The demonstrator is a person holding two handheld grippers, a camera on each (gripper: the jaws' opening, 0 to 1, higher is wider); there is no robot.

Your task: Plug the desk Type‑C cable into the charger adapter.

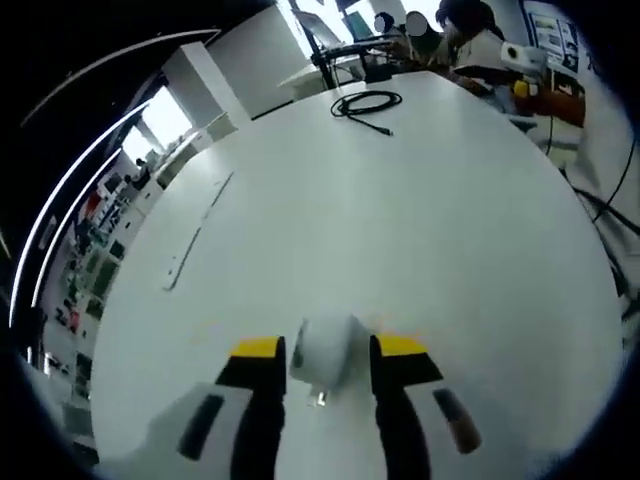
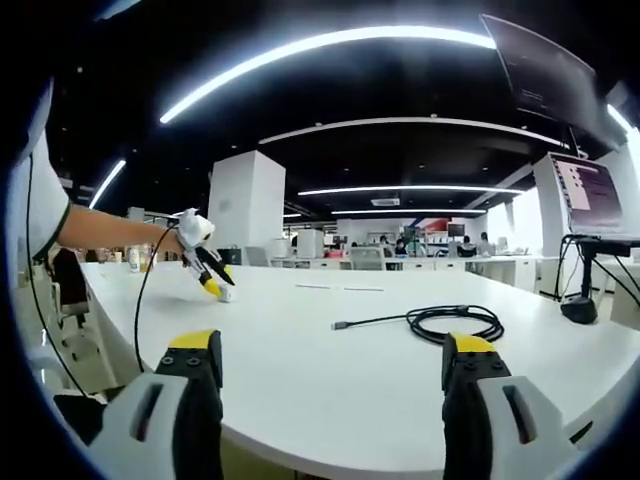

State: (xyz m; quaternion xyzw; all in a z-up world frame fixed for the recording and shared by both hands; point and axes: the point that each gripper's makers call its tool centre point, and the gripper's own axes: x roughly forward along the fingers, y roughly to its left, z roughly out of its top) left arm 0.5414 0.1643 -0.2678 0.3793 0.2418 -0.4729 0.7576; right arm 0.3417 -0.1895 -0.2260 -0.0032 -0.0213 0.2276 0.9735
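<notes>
The large white rounded tabletop [image 2: 330, 380] carries everything of concern and is otherwise bare save for a thin pale seam line running along its left part in the left gripper view. Well beyond it stand white pillars, rows of desks and ceiling light strips, and a monitor on a black stand [image 2: 590, 220] rises at the far right in the right gripper view; seated people show at the far edge in the left gripper view. The black Type-C cable, coiled in a loose loop [image 2: 455, 322], lies on the tabletop just ahead of the right claw [image 2: 335, 375] and slightly right of its centre line, its free plug end [image 2: 340, 326] stretched out leftward, so the long axis of the tail runs across that claw's line of approach and not along it. The right claw stands wide open with nothing between its jaws and appears to hover near the tabletop's near edge. The small white boxy charger adapter [image 1: 325, 352] sits between the yellow-tipped jaws of the left claw [image 1: 328, 350], which look closed against its sides; I judge it held, with a small metal part showing at its near end. In the left gripper view the cable [image 1: 366, 104] lies far across the tabletop, well apart from the adapter. The right claw is judged the nearer to the cable by a clear margin. Nothing stands between the cable and either claw.
</notes>
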